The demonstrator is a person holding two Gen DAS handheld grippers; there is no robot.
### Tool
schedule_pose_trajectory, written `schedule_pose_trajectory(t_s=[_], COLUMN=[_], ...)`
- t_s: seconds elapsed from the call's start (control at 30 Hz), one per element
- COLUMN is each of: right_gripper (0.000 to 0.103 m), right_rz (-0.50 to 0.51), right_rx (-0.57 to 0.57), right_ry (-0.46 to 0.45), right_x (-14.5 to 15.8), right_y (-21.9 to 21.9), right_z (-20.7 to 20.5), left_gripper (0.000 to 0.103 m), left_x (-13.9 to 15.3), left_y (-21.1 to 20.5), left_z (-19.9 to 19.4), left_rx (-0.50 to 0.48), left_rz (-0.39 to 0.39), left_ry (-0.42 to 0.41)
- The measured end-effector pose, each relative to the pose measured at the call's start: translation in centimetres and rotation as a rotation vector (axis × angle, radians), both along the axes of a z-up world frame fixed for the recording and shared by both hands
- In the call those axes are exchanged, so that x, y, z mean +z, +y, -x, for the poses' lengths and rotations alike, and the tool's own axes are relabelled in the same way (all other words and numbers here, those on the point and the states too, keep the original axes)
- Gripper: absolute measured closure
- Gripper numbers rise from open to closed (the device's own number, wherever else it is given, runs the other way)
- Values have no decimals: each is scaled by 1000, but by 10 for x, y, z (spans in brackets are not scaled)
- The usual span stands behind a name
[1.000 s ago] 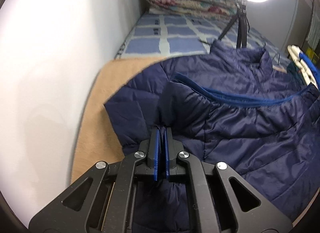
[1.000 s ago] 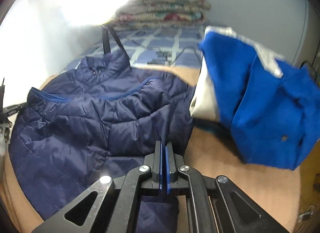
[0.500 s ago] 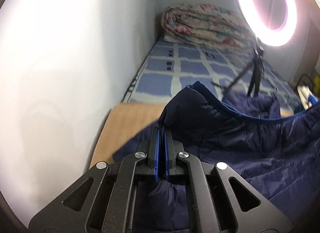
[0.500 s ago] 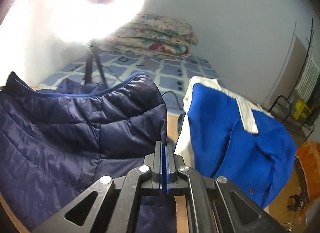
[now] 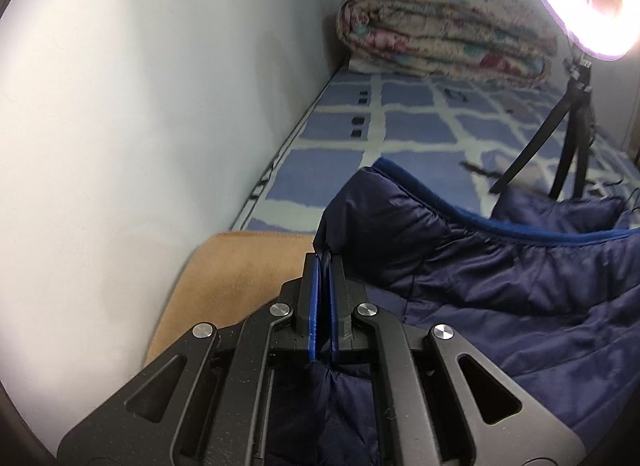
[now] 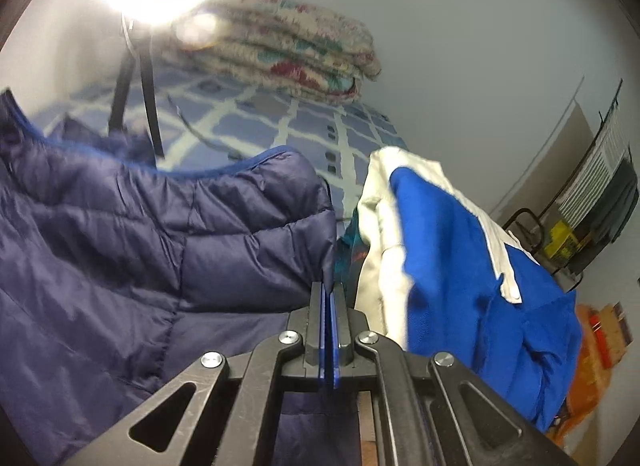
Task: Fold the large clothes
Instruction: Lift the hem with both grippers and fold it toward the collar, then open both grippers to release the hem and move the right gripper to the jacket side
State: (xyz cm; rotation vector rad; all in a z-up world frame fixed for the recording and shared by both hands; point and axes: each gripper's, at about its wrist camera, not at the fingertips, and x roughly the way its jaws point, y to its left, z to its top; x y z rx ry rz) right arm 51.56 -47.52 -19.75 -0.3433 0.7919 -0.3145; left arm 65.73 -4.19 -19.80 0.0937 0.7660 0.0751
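We hold the navy puffer jacket (image 5: 500, 286) by its hem — our left gripper (image 5: 323, 262) and right gripper (image 6: 329, 286) each clamped tight on a corner, the quilted body lifted between them over the tan blanket (image 5: 236, 270).

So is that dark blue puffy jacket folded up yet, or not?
Not yet. The jacket is partly lifted, each bottom corner clamped in a gripper, left and right, its edge raised above the bed.

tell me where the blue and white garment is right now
In the right wrist view the blue and white garment is piled right of the right gripper, beside the navy puffer jacket that gripper clamps.
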Motion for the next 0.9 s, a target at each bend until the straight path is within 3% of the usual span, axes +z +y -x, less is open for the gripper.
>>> schedule_pose_trajectory(t_s=[0.17,0.2,0.27,0.43,0.63,0.77,0.9], right_gripper=[103,99,77,52,51,51,51], right_rz=[14,19,-7,-74,-250,-314,-280], right_rx=[1,-5,5,54,88,138,165], right_ry=[68,72,74,30,-33,-31,15], right_x=[-22,-22,-19,5,37,31,1], right_y=[-4,-4,-5,-5,-5,10,31], right_z=[-4,-4,-2,26,99,155,187], left_gripper=[95,93,83,83,83,83,83], left_x=[-22,-23,-14,22,43,39,5], left_y=[5,6,9,5,-57,-113,-160], left_z=[-10,-8,1,44,123,168,187], left_rx=[29,32,36,-59,-293,-407,-472], left_rz=[8,8,5,59,116,129,23], left_ry=[92,100,85,36,52,58,97])
